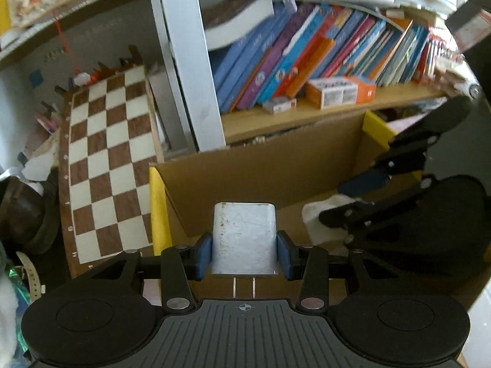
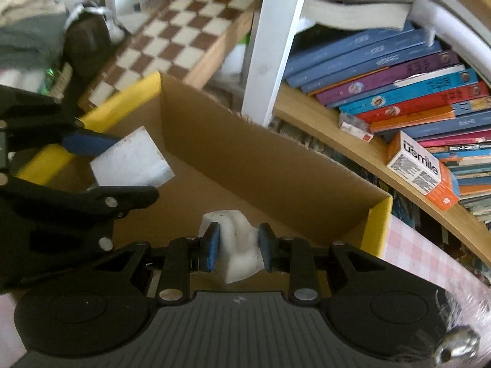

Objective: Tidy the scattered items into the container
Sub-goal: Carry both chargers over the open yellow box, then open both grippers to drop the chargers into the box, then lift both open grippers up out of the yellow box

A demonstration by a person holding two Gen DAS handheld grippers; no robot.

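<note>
The left hand-held gripper (image 1: 244,253) pinches a white rounded block (image 1: 244,239) over the cardboard box (image 1: 260,181) — at 3 o'clock, the right hand-held gripper (image 2: 239,247) pinches a white lump (image 2: 242,245).

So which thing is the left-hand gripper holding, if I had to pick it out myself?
Find the cardboard box with yellow edges below the bookshelf. Above its open top, the left gripper clamps a flat white block between blue pads. It is smooth and rectangular, unlike the lumpy white piece in the right gripper.
</note>
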